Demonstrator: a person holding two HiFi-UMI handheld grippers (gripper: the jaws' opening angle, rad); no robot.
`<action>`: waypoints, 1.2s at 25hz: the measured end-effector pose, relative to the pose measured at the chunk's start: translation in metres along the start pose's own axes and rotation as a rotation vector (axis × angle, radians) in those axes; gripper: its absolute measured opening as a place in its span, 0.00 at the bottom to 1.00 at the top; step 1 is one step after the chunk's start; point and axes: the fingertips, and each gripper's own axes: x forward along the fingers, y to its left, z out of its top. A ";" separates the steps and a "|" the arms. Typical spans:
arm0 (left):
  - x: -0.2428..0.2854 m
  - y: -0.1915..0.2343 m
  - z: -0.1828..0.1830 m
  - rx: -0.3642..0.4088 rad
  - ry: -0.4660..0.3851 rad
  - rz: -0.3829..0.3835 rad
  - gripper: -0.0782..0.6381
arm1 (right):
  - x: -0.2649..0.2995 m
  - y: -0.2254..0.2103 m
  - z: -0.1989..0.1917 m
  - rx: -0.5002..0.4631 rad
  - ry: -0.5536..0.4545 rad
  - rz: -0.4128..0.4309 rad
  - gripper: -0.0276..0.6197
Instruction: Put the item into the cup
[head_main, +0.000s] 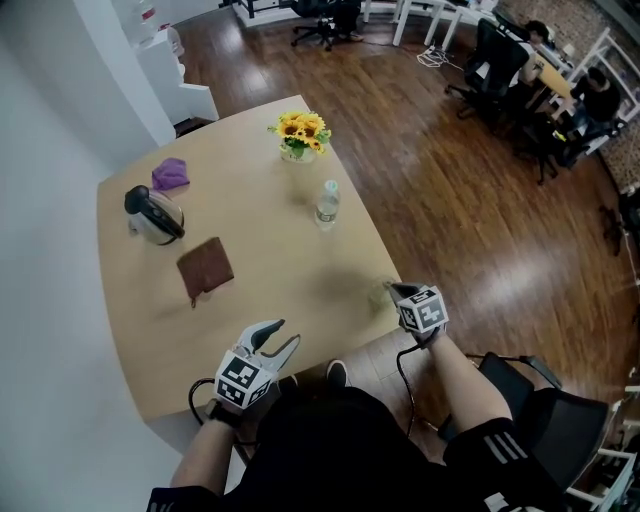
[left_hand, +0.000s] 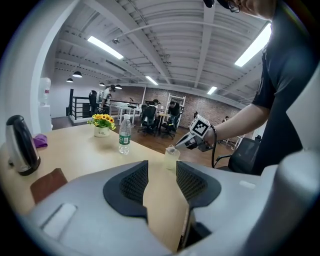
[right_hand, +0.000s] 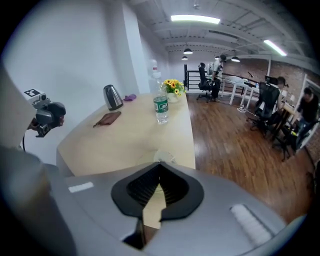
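Note:
A small clear plastic cup (head_main: 377, 295) stands near the table's right front edge. It shows beyond the left jaws in the left gripper view (left_hand: 171, 159). My right gripper (head_main: 391, 288) is shut, its tips right at the cup's rim (right_hand: 169, 157). A small pale bit shows at those tips (left_hand: 176, 145) over the cup; I cannot tell whether it is a held item. In the right gripper view the jaws (right_hand: 159, 164) meet with no gap. My left gripper (head_main: 288, 332) hovers open over the table's front edge, with only tabletop between its jaws (left_hand: 161, 166).
On the table (head_main: 270, 240) stand a water bottle (head_main: 326, 203), a pot of yellow flowers (head_main: 300, 135) and a kettle (head_main: 153, 214). A purple cloth (head_main: 170, 174) and a brown wallet (head_main: 205, 268) lie there too. A black chair (head_main: 545, 410) is at my right.

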 end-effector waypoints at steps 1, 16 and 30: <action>0.001 0.000 -0.001 -0.001 0.003 0.001 0.35 | 0.003 0.001 -0.002 -0.016 0.014 0.000 0.06; 0.006 -0.002 0.001 -0.019 0.006 0.025 0.35 | 0.020 0.016 -0.008 -0.099 0.134 0.043 0.19; 0.007 -0.008 0.004 -0.017 -0.002 0.033 0.35 | 0.010 0.033 -0.004 -0.075 0.080 0.102 0.24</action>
